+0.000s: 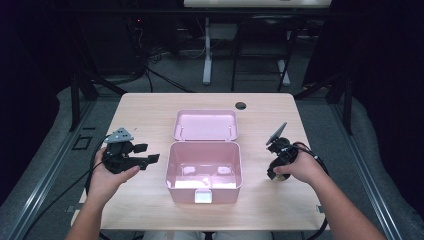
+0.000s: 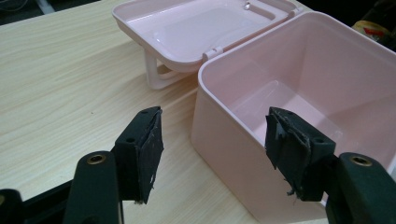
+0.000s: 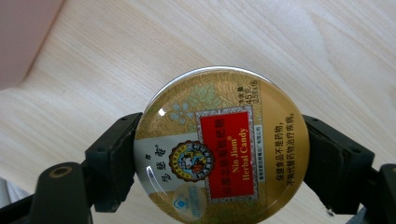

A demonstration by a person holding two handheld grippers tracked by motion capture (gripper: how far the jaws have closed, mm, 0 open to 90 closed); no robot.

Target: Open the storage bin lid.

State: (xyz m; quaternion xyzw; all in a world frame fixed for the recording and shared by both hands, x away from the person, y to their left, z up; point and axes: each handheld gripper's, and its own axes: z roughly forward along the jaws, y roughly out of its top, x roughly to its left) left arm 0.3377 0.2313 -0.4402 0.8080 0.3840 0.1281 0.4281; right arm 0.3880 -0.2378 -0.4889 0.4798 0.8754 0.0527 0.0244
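An open pink plastic box (image 1: 180, 192) stands mid-table, its inside bare, with its hinged lid (image 1: 205, 125) laid back flat behind it. My left gripper (image 1: 148, 153) hovers just left of the box, jaws open with nothing between them. In the left gripper view the open gripper (image 2: 215, 135) faces the box's near corner (image 2: 219, 98) and the lid (image 2: 196, 28). Right of the box, my right gripper (image 1: 276, 172) points down at the table. It is shut (image 3: 224, 161) on a round gold candy tin (image 3: 222, 135) with a red label, gripped by its rim over the wood.
The light wooden table (image 1: 150, 110) has a dark cable hole (image 1: 240, 105) near its back edge. Bare wood lies on both sides of the box. Beyond the table are a grey floor, black frames and a white desk leg (image 1: 207, 55).
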